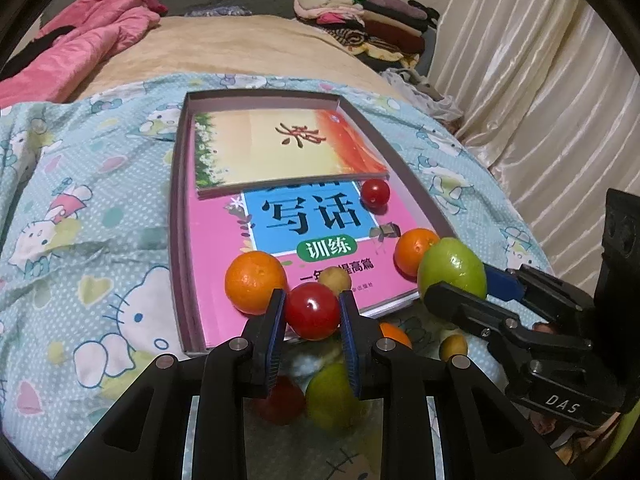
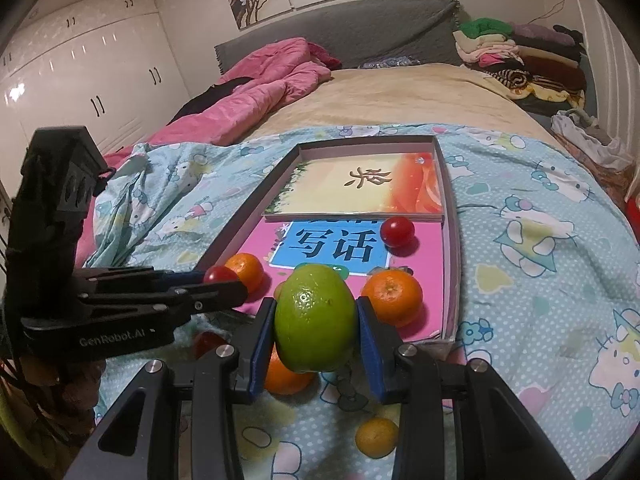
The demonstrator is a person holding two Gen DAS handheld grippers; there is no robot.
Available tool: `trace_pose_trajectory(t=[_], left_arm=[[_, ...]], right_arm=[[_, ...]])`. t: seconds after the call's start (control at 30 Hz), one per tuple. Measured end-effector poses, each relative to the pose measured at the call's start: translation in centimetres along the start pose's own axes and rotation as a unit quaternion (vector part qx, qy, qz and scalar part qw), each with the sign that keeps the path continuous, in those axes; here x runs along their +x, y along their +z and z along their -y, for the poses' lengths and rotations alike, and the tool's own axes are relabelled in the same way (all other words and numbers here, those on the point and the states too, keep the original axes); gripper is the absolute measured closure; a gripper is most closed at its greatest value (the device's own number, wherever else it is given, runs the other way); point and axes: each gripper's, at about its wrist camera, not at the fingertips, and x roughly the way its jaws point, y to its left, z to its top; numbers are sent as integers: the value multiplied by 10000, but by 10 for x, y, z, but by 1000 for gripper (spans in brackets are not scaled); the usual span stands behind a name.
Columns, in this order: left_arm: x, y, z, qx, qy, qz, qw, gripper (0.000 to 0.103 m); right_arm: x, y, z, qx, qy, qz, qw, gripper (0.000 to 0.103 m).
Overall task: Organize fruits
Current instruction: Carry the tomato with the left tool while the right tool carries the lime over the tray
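Note:
My left gripper [image 1: 312, 312] is shut on a red tomato [image 1: 311, 309] just above the near end of the shallow box [image 1: 178, 184]. My right gripper [image 2: 316, 320] is shut on a green fruit [image 2: 315, 316], which also shows in the left wrist view [image 1: 454, 268], over the box's near edge. Inside the box lie two oranges [image 1: 256, 282] [image 1: 414, 252], another red tomato [image 1: 375, 194] and a small yellow fruit [image 1: 338, 278]. On the bedsheet below lie an orange [image 2: 286, 376], a small yellow fruit [image 2: 376, 436] and a red tomato [image 2: 208, 342].
The box holds a pink book [image 1: 224, 260] and a smaller book [image 1: 256, 144] on top. It sits on a Hello Kitty sheet [image 1: 100, 240] on a bed. A pink quilt [image 2: 256, 92] and a pile of folded clothes [image 2: 512, 56] lie further back.

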Motion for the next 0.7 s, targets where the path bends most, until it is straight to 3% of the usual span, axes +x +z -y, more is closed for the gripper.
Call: trace_pose_trajectory(t=[0.37,0.7], left_arm=[[10,1,1,87,26,-108,9999,76],[14,4,5,294,30,-103,9995,76]], right_arm=[[4,9,-1,-74,-68,115,9999,63],[21,15,-7,-360,-75,-70,9993,64]])
